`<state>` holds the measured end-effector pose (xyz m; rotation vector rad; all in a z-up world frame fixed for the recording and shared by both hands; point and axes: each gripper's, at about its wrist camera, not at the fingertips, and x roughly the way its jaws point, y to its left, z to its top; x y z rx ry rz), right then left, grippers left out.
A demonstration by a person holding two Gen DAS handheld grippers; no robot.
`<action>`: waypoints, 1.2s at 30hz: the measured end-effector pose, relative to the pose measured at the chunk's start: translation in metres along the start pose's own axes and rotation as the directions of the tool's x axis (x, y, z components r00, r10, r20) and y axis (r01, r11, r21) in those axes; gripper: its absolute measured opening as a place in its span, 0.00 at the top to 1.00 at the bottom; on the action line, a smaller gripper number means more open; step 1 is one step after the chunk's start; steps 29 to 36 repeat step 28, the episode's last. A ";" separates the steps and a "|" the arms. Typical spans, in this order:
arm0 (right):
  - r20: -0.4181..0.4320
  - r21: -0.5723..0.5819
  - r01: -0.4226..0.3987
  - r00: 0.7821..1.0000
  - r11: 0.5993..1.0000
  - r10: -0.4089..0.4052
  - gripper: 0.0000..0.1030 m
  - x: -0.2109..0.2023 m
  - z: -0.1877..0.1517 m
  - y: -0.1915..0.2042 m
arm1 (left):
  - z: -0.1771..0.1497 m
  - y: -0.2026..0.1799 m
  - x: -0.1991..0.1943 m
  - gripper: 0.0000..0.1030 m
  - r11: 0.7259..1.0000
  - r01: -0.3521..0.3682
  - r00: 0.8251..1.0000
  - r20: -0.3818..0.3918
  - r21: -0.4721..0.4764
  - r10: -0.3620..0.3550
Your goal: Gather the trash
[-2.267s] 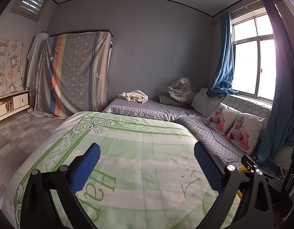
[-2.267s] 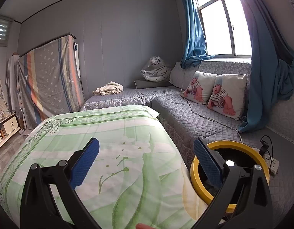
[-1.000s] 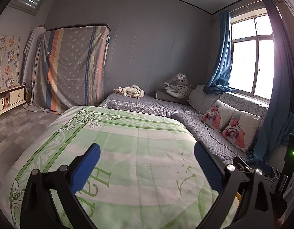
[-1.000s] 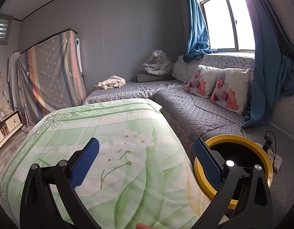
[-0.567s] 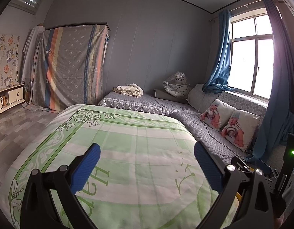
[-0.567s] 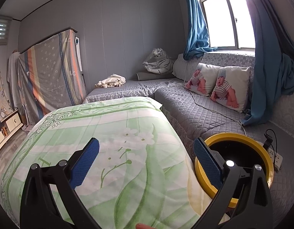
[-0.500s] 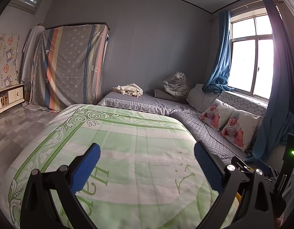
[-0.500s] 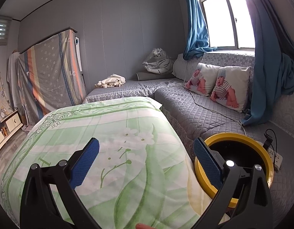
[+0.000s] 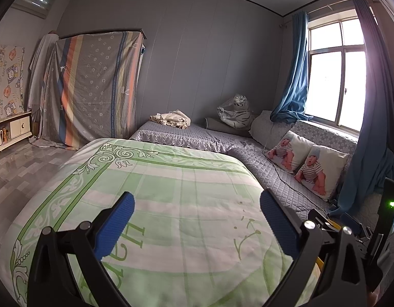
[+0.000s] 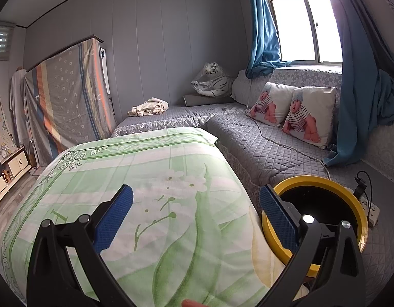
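Blue-padded tongs (image 9: 194, 216) (image 10: 194, 215) spread above quilt (image 9: 171, 192)

The left gripper (image 9: 195, 213) is held level, its two blue-padded fingers (image 9: 115, 226) spread wide apart with nothing between them. The right gripper (image 10: 195, 212) matches that pose, its fingers (image 10: 113, 220) equally wide and empty. In the left wrist view, the right gripper's black body shows at the lower right.
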<state>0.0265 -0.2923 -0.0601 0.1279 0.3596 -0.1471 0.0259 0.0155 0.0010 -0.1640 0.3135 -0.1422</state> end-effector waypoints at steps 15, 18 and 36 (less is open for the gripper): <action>-0.014 0.005 -0.003 1.000 1.000 0.003 0.08 0.003 -0.002 0.000 | 0.000 0.000 0.003 0.08 1.000 -0.008 1.000 -0.001 0.002 0.008; -0.015 0.005 -0.004 1.000 1.000 0.004 0.08 0.003 -0.002 0.000 | -0.002 0.000 0.004 0.08 1.000 -0.001 1.000 -0.008 -0.001 0.001; -0.025 0.009 -0.005 1.000 1.000 0.005 0.08 0.006 -0.004 -0.001 | 0.000 0.003 0.006 0.08 1.000 0.004 1.000 -0.018 -0.001 -0.004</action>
